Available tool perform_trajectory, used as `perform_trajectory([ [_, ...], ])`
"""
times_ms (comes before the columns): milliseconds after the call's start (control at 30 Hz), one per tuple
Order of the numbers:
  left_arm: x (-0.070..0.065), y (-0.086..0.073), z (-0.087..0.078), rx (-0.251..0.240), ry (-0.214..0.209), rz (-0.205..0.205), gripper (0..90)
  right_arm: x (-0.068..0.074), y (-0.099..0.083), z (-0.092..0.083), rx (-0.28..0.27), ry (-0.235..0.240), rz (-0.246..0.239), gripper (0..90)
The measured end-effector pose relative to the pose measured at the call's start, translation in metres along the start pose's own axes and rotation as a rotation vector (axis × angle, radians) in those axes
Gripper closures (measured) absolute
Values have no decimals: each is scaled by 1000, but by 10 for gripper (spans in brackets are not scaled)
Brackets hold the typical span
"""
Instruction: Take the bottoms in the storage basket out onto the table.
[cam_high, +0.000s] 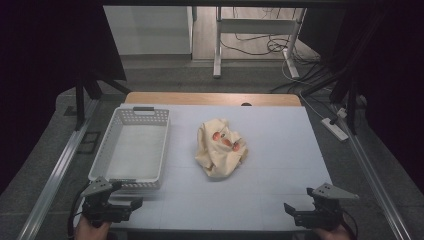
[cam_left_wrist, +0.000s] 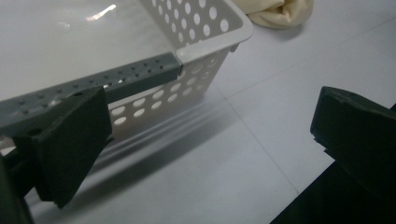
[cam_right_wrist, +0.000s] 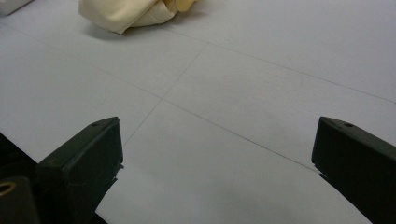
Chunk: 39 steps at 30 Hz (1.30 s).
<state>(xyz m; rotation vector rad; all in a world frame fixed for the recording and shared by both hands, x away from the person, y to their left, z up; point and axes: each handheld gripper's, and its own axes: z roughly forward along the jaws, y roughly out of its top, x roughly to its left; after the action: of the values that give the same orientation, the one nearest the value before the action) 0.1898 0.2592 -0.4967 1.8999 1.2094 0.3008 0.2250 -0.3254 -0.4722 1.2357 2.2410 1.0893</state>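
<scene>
- Cloth (cam_high: 220, 148), pale yellow and all bunched up, lies near the middle of the bench (cam_high: 280, 200). It has small orange-red marks on top, maybe a print; they are too small to tell.
- It sits just to the right of the white basket (cam_high: 131, 150), with a clear gap between them. They do not touch.
- Both grippers are at the near edge of the bench, well apart from the cloth.
- From the left gripper (cam_high: 131, 206), the cloth lies forward and to the right. The near corner of the basket (cam_left_wrist: 219, 42) is right in front of this gripper, and the cloth (cam_left_wrist: 280, 11) peeks out behind that corner.
- From the right gripper (cam_high: 291, 211), the cloth lies forward and to the left, with bare bench in between. In the right gripper view the cloth (cam_right_wrist: 126, 14) is at the top left.
- The bundle is a bit longer from front to back than from side to side.
- I judge the two grippers to be about as far from the cloth as each other. The right one has the freer path, since no basket is in its way.
- The left gripper's jaws are spread wide and hold nothing.
- The right gripper's jaws are spread wide too, with nothing between them.
</scene>
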Motion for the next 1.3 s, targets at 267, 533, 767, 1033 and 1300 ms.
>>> perform_trajectory([
  [267,2,-8,-5,-5,18,-8,0,0,0,0,1,-1,0,24],
  [533,6,-11,-8,1,17,-18,0,0,0,0,2,-2,-1,24],
  [767,10,-14,-11,-4,14,-31,0,0,0,0,3,-2,-1,24],
  [1033,9,-15,-12,21,16,-13,0,0,0,0,3,-3,0,24],
  [1300,7,-16,-11,58,25,11,0,1,0,0,4,-4,-1,24],
])
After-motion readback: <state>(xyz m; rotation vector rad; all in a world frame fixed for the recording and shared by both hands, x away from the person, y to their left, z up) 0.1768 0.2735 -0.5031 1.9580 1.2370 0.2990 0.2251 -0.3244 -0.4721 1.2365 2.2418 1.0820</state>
